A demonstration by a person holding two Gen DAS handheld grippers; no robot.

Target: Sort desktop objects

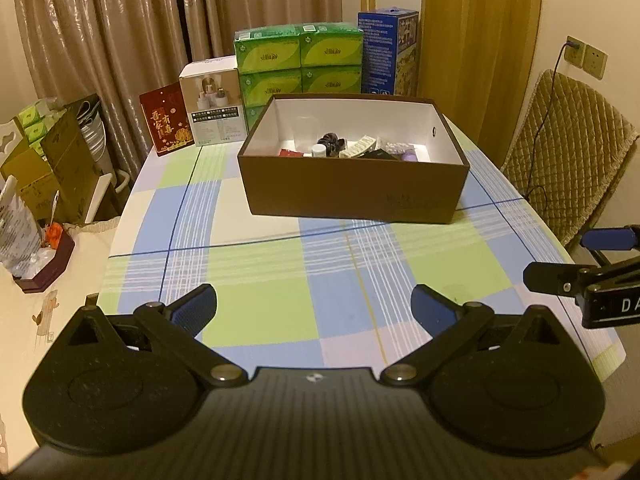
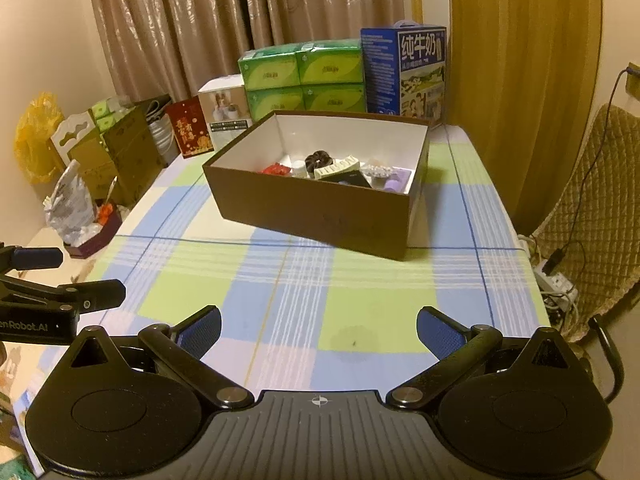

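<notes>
A brown box [image 1: 352, 188] is set on the checked bench [image 1: 280, 280], with a dark hair tie [image 2: 319, 159], a white bottle [image 1: 319, 151] and other small items lying inside it. Near the box, the left gripper [image 1: 314, 306] and right gripper [image 2: 319, 326] are held above bare cloth, jaws spread wide and holding nothing.

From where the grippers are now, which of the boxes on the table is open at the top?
The brown box nearest the grippers: it has no lid, and small items lie inside. The green tissue boxes, blue milk carton and white box behind are closed.
</notes>
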